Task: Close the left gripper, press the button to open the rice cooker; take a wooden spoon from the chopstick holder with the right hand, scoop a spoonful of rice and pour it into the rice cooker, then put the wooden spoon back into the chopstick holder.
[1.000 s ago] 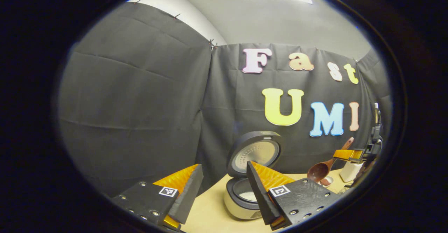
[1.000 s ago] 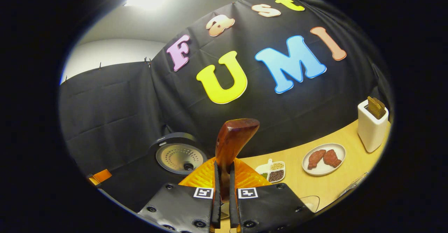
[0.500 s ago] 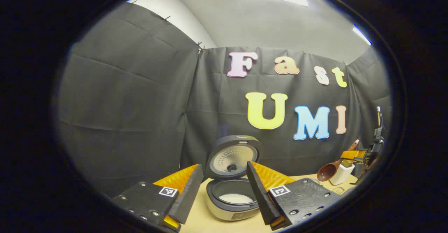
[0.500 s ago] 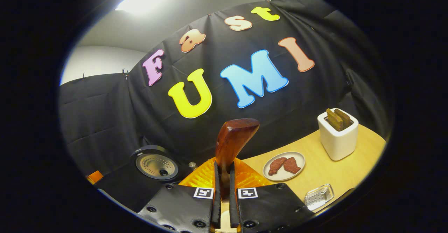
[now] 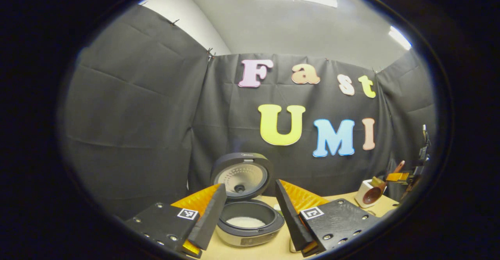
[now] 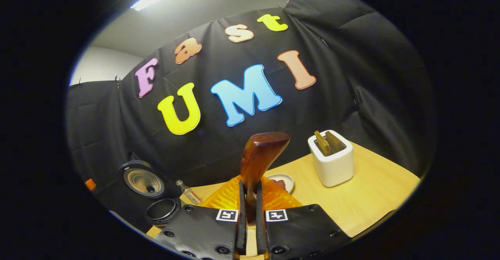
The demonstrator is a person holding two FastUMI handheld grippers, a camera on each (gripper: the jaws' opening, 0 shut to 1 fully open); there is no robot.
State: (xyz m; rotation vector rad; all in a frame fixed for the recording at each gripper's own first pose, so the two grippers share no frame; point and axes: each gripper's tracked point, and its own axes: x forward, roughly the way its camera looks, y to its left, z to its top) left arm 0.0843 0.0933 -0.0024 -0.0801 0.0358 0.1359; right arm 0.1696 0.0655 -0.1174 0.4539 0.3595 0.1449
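Right gripper (image 6: 250, 209): jaws closed on the handle of the wooden spoon (image 6: 259, 156), whose handle end rises above the fingers; in the left gripper view the spoon's bowl (image 5: 372, 195) hangs just in front of the white holder (image 5: 365, 193), and whether they touch cannot be told. Left gripper (image 5: 250, 209): jaws apart, holding nothing, framing the cooker (image 5: 250, 223), which stands on the table (image 6: 371, 197) with lid (image 5: 242, 174) raised and white rice showing in the pot. In the right gripper view the holder (image 6: 332, 162) stands upright, well apart from the cooker, with two brown utensil ends in its mouth. The spoon is judged light, rigid and smooth-finished, so liable to pivot in a narrow pinch; a hold on the mid-handle, flat faces against the pads, should keep the bowl from swinging during re-insertion. The holder looks light enough to tip if nudged.
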